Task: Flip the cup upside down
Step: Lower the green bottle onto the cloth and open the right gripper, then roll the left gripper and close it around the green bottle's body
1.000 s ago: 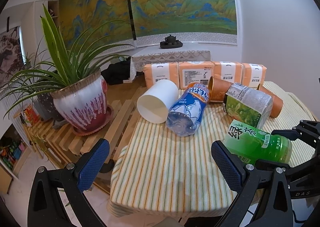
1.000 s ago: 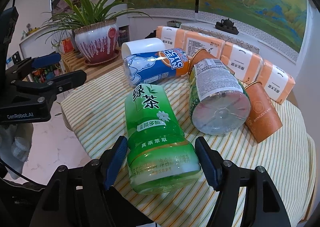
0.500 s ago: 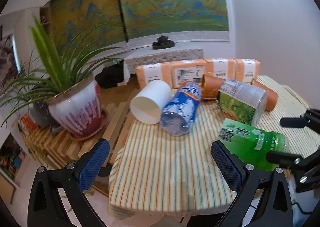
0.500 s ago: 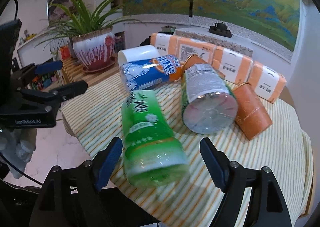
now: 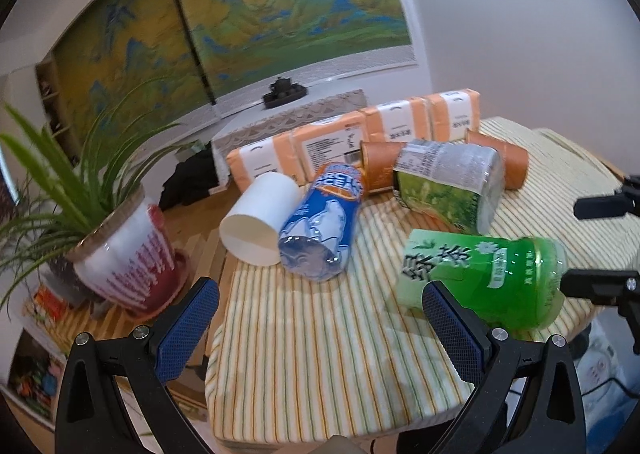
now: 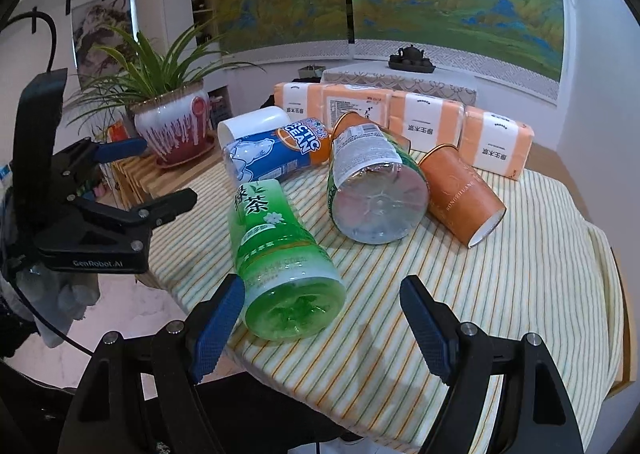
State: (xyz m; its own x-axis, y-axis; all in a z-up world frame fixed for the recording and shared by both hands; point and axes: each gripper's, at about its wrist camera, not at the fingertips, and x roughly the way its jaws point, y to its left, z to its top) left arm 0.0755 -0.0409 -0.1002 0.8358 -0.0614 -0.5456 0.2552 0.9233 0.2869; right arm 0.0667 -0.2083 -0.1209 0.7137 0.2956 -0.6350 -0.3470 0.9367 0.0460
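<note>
A white paper cup (image 5: 260,222) lies on its side at the table's left edge, mouth toward me, touching a blue bottle (image 5: 320,230). Two orange paper cups (image 5: 378,166) (image 5: 500,158) also lie on their sides further back. The right wrist view shows the white cup (image 6: 256,124) behind the blue bottle and one orange cup (image 6: 460,198) with its mouth at the lower right. My left gripper (image 5: 320,290) is open and empty, short of the table's front. My right gripper (image 6: 322,286) is open too, and its left finger stands beside the base of a green tea bottle (image 6: 280,250).
A clear bottle with a green label (image 6: 372,190) lies between the orange cups. Orange tissue packs (image 5: 332,142) line the back of the striped tablecloth (image 5: 320,354). A potted plant (image 5: 124,254) stands on a wooden rack to the left. The left gripper (image 6: 120,182) shows at left.
Both grippers have drawn back and risen. The green tea bottle, which lay between the right gripper's fingers, now lies by its left finger.
</note>
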